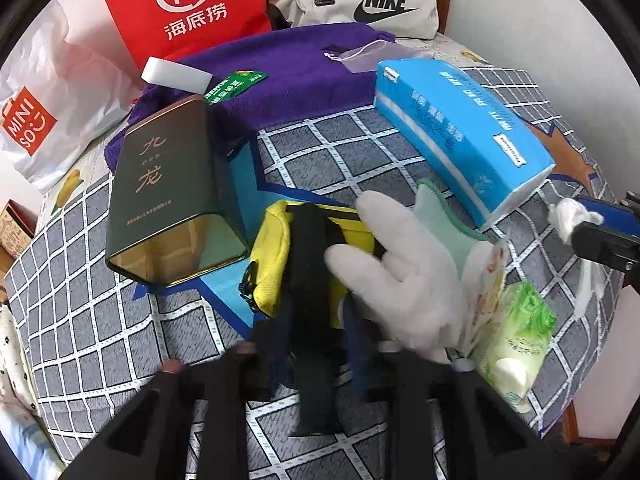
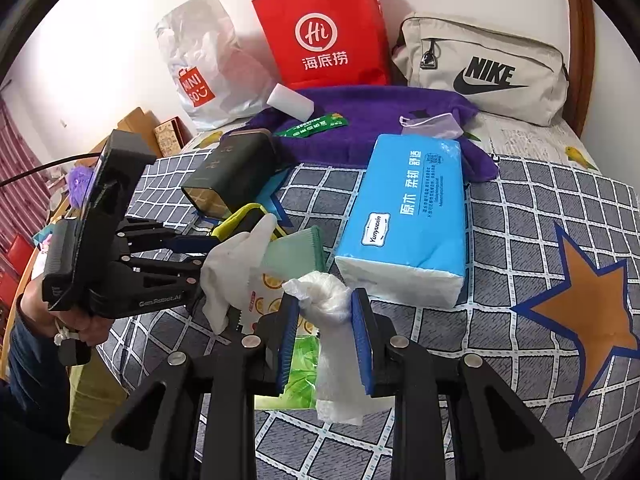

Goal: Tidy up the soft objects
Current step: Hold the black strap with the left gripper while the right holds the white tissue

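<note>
A white glove [image 1: 404, 276] lies over a yellow pouch [image 1: 276, 256] with a black strap [image 1: 310, 280], beside a mint-green cloth [image 1: 440, 224] and a green wipes pack [image 1: 516, 340]. My left gripper [image 1: 316, 320] is over the pouch and strap, its jaws apart around the strap; in the right wrist view its tips [image 2: 200, 252] reach the glove [image 2: 236, 264]. My right gripper [image 2: 325, 320] is shut on a crumpled white tissue [image 2: 332, 320] that hangs down between its blue pads [image 2: 362, 336]. It also shows in the left wrist view [image 1: 592, 224].
On the checked bedspread [image 2: 520, 240] lie a blue tissue pack [image 2: 408, 216], a dark green tin [image 1: 168, 188], a purple towel [image 1: 288, 76] with a white block [image 1: 176, 74] and green sachet. A red bag [image 2: 324, 28], a Miniso bag [image 2: 200, 64] and a Nike bag [image 2: 484, 68] stand behind.
</note>
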{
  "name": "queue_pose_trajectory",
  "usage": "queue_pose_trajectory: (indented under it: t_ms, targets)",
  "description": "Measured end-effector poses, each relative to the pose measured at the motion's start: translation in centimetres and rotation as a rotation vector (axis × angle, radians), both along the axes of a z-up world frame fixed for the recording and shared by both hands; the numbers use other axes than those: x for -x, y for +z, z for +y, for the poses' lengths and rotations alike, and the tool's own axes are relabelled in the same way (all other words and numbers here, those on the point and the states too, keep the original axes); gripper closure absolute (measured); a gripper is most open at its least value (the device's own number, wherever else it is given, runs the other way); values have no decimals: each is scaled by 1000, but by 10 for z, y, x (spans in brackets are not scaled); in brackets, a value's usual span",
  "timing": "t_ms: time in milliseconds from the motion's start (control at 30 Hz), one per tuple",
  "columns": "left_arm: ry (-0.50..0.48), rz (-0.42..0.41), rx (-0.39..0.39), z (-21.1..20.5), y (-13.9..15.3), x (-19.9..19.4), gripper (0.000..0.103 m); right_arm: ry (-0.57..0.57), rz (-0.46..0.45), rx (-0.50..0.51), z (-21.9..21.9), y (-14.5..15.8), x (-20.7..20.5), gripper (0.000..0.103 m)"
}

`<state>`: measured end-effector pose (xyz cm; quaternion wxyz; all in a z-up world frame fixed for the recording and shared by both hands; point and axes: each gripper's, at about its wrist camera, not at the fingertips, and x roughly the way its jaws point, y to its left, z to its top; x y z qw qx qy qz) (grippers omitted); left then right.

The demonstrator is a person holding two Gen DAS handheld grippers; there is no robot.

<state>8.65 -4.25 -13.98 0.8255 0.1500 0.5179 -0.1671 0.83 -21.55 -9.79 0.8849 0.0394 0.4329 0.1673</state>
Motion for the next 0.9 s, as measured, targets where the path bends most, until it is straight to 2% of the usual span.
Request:
queue_pose_trajectory:
  t_ms: [33, 67, 100, 167, 267, 433, 500, 567, 700, 767, 800, 900]
  targets:
    - [7, 1, 11, 2, 1, 0, 85, 0, 0, 0, 0, 0, 0, 76]
    - [11, -3, 27, 4, 4, 1, 95, -1, -1, -1, 0, 0, 0, 76]
    - [9, 0, 48, 6, 8, 2, 101, -2, -1, -3, 0, 0, 1, 76]
    - [13, -11, 74, 11, 17, 5, 100, -7, -4, -4, -2, 1, 1, 76]
    - [9, -26, 68, 14, 24, 8, 100, -10, -8, -9, -4, 3, 1, 76]
    - [1, -9, 54, 14, 15, 10, 100, -5, -11, -9, -2, 3, 1, 76]
    - [-12, -1, 59, 11, 11, 11, 92, 1, -9, -5, 0, 3, 2, 76]
    - [-6, -4, 27, 8, 6, 9, 83, 4, -6, -2, 1, 2, 2, 76]
    - [-8, -6, 16, 6, 3, 7, 80, 3, -7, -1, 1, 2, 3, 76]
    - [4, -16, -27, 6, 0, 5, 60, 4, -6, 1, 1, 2, 3, 76]
    - [14, -23, -47, 7, -1, 4, 57, 4, -5, 2, 0, 2, 3, 76]
    - [28, -11, 24, 16, 1, 4, 59, 1, -3, 1, -1, 1, 2, 76]
